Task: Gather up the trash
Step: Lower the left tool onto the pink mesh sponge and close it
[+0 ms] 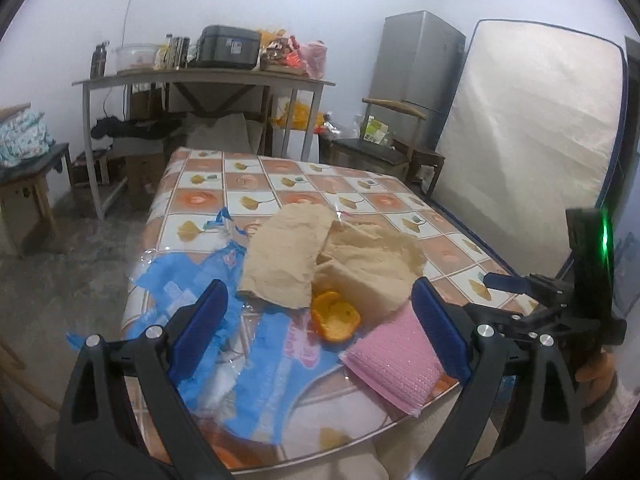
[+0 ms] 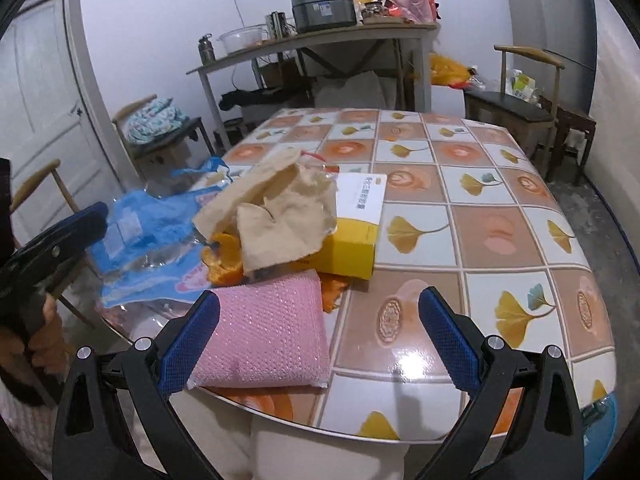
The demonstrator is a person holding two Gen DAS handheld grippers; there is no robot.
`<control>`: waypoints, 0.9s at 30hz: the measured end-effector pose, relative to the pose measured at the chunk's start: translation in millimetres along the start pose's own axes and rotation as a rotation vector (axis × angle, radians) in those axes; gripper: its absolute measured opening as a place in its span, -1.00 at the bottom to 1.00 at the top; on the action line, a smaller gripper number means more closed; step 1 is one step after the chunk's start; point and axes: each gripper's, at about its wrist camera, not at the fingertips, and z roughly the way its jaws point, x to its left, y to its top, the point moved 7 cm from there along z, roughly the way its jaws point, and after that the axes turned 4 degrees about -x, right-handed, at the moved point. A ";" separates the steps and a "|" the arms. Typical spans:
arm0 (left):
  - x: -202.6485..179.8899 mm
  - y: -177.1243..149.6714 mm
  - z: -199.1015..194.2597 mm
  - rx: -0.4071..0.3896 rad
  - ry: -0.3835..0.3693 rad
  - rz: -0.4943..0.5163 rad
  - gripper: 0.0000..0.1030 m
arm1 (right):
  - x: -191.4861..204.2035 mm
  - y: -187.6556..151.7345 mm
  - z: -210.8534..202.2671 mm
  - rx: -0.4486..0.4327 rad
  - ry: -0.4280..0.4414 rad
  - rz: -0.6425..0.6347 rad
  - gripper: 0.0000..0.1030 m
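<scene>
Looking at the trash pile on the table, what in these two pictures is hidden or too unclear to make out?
- Yellow box: absent from the left wrist view, behind the brown paper; partly covered in the right wrist view.
- Orange peel: in the right wrist view mostly under the paper.
- White card: print too small to read.
- Blue plastic bag: near end hidden by the left gripper fingers.
- Pink bubble mailer: contents not visible.

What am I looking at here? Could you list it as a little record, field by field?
Place: table with a ginkgo-patterned cover
Trash pile: brown paper, orange peel, blue plastic bag, pink bubble mailer, yellow box
Left gripper: open, holding nothing, above the peel
Right gripper: open, holding nothing, by the mailer
</scene>
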 end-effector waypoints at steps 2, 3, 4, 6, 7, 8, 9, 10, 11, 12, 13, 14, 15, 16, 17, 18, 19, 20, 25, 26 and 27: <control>2.1 6.1 9.4 0.043 -0.048 -0.025 0.73 | 1.7 0.3 3.4 0.003 0.029 0.001 0.88; 0.7 10.9 16.9 0.067 -0.079 -0.033 0.73 | 3.2 1.0 8.1 0.008 0.043 -0.002 0.88; -0.8 14.4 22.4 0.081 -0.089 -0.034 0.73 | 6.7 -0.6 10.3 0.014 0.064 -0.008 0.88; -5.4 20.2 36.4 0.118 -0.116 -0.021 0.73 | 13.9 -4.6 14.5 0.026 0.092 -0.028 0.88; -7.8 23.6 46.9 0.147 -0.117 -0.013 0.73 | 17.1 -7.2 15.9 0.029 0.102 -0.037 0.88; -10.2 27.2 57.5 0.171 -0.114 -0.003 0.73 | 19.9 -10.0 17.1 0.031 0.109 -0.044 0.88; -13.3 29.1 67.5 0.195 -0.119 0.013 0.73 | 22.2 -13.8 17.7 0.032 0.119 -0.050 0.88; -15.0 28.8 74.4 0.217 -0.111 0.023 0.73 | 23.1 -16.1 18.2 0.032 0.127 -0.051 0.88; -16.4 29.0 82.5 0.241 -0.094 0.030 0.73 | 23.7 -18.9 18.8 0.036 0.136 -0.052 0.88; -18.0 28.1 86.2 0.256 -0.086 0.032 0.73 | 24.8 -22.3 19.4 0.041 0.149 -0.056 0.88; -21.0 26.3 90.1 0.270 -0.089 0.034 0.73 | 25.4 -24.2 19.3 0.042 0.156 -0.060 0.88; -24.6 23.9 90.7 0.273 -0.099 0.033 0.73 | 26.5 -26.8 19.4 0.044 0.162 -0.066 0.88; -27.3 21.3 88.3 0.267 -0.108 0.026 0.73 | 27.6 -30.4 19.9 0.046 0.165 -0.080 0.88; -29.4 18.0 84.7 0.254 -0.119 0.018 0.73 | 28.4 -32.6 20.3 0.046 0.165 -0.090 0.88; -31.3 16.0 81.0 0.240 -0.133 0.011 0.73 | 27.9 -34.4 21.0 0.048 0.161 -0.099 0.88; -35.9 11.2 72.0 0.214 -0.163 0.005 0.73 | 26.4 -34.8 22.1 0.049 0.155 -0.102 0.88; -40.2 7.9 64.6 0.193 -0.187 0.009 0.73 | 24.2 -34.8 22.7 0.049 0.152 -0.100 0.88; -45.7 3.7 56.8 0.171 -0.217 0.025 0.73 | 21.5 -34.3 22.3 0.050 0.152 -0.094 0.88; -79.8 -34.7 32.2 0.177 -0.316 0.228 0.73 | -13.6 -22.7 12.3 0.022 0.171 -0.017 0.88; -84.0 -41.2 33.9 0.199 -0.326 0.252 0.73 | -20.0 -21.7 10.4 0.017 0.172 -0.003 0.87; -86.9 -46.9 36.4 0.221 -0.333 0.267 0.73 | -31.4 -19.3 6.8 0.006 0.168 0.029 0.87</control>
